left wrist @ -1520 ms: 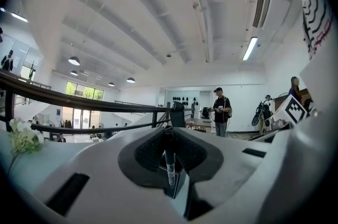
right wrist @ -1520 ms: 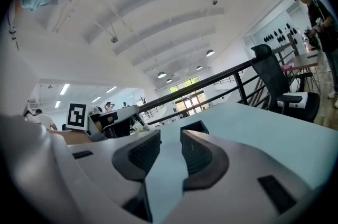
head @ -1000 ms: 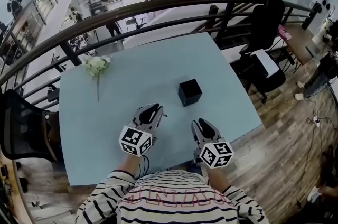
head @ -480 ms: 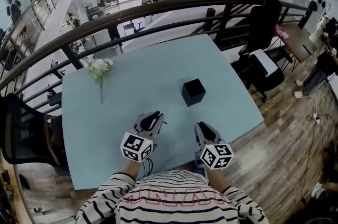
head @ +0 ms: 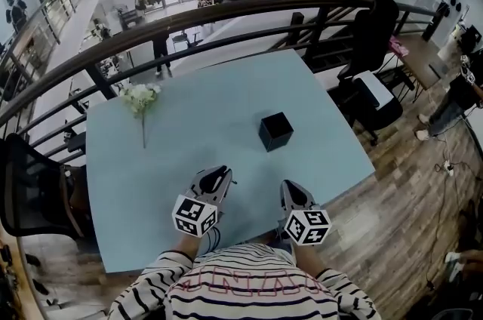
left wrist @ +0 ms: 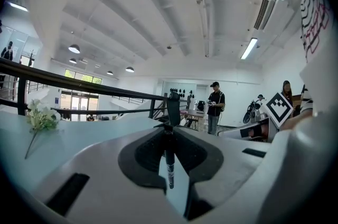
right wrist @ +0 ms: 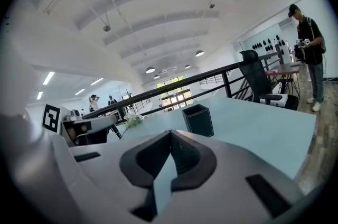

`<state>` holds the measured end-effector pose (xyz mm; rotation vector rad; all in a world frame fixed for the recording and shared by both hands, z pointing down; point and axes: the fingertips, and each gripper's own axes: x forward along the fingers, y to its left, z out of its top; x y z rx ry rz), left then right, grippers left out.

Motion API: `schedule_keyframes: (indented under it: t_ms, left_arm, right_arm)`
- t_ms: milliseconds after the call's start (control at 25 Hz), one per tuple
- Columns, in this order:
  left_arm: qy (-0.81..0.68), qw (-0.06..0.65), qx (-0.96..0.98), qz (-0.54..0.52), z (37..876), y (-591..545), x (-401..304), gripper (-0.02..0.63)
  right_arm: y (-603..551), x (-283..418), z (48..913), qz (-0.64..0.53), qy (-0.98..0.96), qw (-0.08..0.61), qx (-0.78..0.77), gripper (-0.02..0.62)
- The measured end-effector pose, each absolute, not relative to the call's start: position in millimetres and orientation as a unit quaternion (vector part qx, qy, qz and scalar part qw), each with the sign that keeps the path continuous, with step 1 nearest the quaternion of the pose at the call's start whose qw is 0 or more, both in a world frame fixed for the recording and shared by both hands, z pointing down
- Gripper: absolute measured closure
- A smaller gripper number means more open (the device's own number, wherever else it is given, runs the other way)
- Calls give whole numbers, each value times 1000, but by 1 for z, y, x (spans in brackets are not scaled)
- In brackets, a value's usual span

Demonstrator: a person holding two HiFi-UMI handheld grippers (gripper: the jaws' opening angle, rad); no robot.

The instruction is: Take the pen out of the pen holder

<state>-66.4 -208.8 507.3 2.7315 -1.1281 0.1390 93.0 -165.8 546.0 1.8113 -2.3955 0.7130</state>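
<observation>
The black square pen holder (head: 275, 131) stands on the light blue table (head: 196, 122), right of centre; the right gripper view has the pen holder (right wrist: 198, 120) ahead of the jaws. My left gripper (head: 219, 175) hovers near the table's front edge, shut on a thin black pen (left wrist: 169, 165) that runs lengthwise between its fingers. My right gripper (head: 290, 188) is beside it, well short of the holder. Its jaws have just been closing and now meet with nothing between them (right wrist: 170, 134).
A white flower sprig (head: 139, 96) lies at the table's far left. A dark railing (head: 226, 13) curves behind the table. A black office chair (head: 377, 39) stands to the right, another chair (head: 30, 183) at the left edge. People stand in the background.
Both grippers have drawn slightly back toward the person and lower. The pen stays in the left gripper. The pen holder and the flower have not moved.
</observation>
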Motion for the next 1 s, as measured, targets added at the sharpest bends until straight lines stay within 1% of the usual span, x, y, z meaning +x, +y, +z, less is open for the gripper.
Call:
schedule_keyframes:
  t_ms: [520, 1000]
  left_arm:
    - [-383, 91, 918, 50, 509, -203, -68, 541]
    - [-375, 88, 922, 51, 507, -202, -56, 541]
  right_arm:
    - [-163, 89, 545, 225, -779, 33, 584, 568]
    - [-163, 98, 540, 217, -779, 33, 587, 568]
